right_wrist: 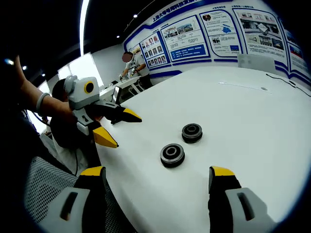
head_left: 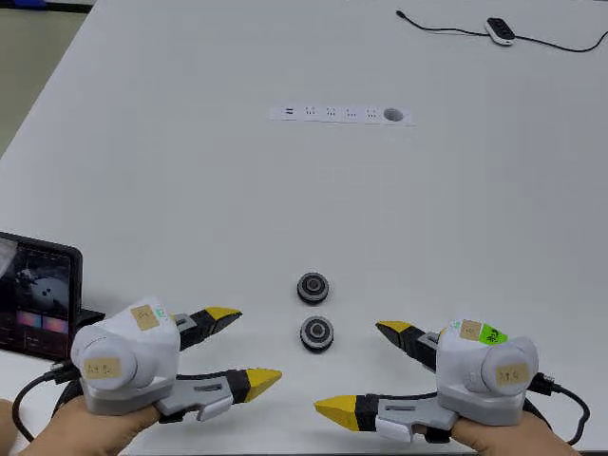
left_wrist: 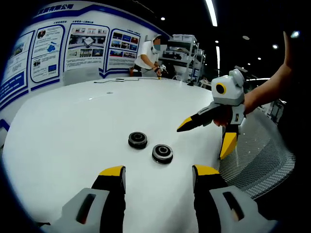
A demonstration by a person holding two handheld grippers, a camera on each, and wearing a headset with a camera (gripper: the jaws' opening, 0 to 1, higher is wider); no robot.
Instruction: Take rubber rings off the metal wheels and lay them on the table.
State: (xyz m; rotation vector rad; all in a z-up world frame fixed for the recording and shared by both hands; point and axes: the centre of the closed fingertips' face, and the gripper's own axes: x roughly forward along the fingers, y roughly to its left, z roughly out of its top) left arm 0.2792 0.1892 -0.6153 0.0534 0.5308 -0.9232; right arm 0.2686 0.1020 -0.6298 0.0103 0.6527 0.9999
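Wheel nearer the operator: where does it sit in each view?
Head view: the near wheel is low centre, the lower of the two.
Left gripper view: near wheel at centre, the right-hand, lower one of the pair.
Right gripper view: near wheel at centre, the left-hand, lower one.
Shared landmark: the far wheel, just beside it in all three views.

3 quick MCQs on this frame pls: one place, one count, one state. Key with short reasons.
1. Where do the wheels lie?
A) on the table, between the left gripper and right gripper
B) at the table's far edge
C) in the left gripper's jaws

2. How many wheels?
A) one
B) two
C) four

3. Grippers' state?
A) both shut
B) left shut on a wheel
C) both open, empty

Key: 1A, they sit between the yellow tips; 2B, two show in the head view; 3C, each pair of jaws stands apart, holding nothing.
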